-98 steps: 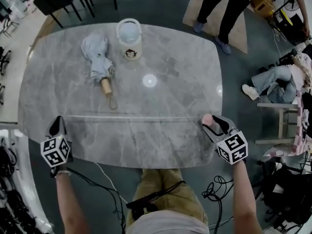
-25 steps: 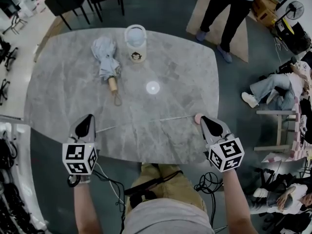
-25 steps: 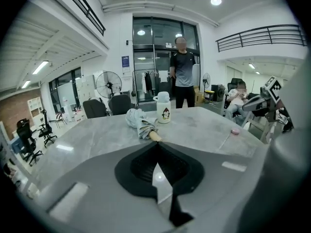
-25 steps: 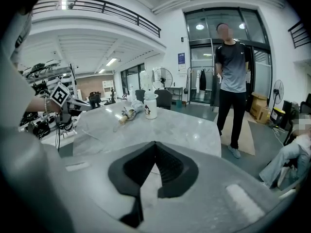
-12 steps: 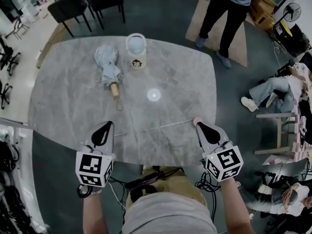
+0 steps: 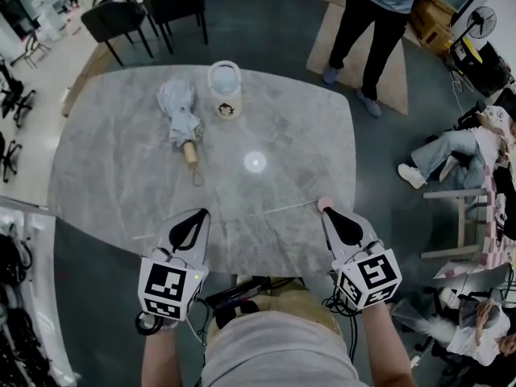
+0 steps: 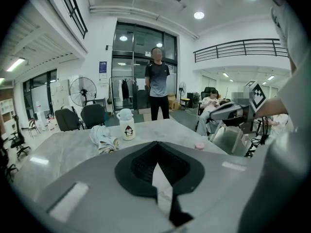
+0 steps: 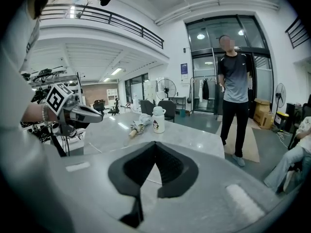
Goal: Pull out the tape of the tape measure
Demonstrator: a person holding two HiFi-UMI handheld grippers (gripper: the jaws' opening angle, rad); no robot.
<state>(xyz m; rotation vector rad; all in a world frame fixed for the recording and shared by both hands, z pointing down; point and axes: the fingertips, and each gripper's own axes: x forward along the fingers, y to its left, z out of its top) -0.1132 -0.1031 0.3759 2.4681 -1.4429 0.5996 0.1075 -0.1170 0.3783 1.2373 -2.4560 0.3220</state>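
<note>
Left gripper view first: how are the jaws of the left gripper (image 7: 156,144) found?
— Pressed shut, tips met. Only pale table top is seen through the notch below them. No pinched thing can be made out there.
— And in the right gripper view?
— Same for the right gripper (image 8: 154,143): jaws closed tip to tip, nothing seen between the pads.
— Where is the tape measure located?
— Head view: its small pink case (image 6: 325,204) is noted on the grey marble table (image 6: 113,176), close to the near right edge and right at the right gripper's tips. Contact cannot be told.
— The tape?
— A thin pale tape (image 6: 282,209) is seen drawn out of the case, running leftward over the near part of the table toward the left gripper's tips. Whether it is nipped there cannot be told.
— Further out?
— A folded pale-blue umbrella (image 6: 179,115) with a wooden handle is recorded on the far half of the table. A white bottle (image 6: 225,83) with a carry handle is set upright just beside it, on the right. Both are well apart from the tape. Dark chairs (image 6: 113,14) are noted beyond the far edge. A standing person (image 6: 375,22) is seen off the far right corner.
</note>
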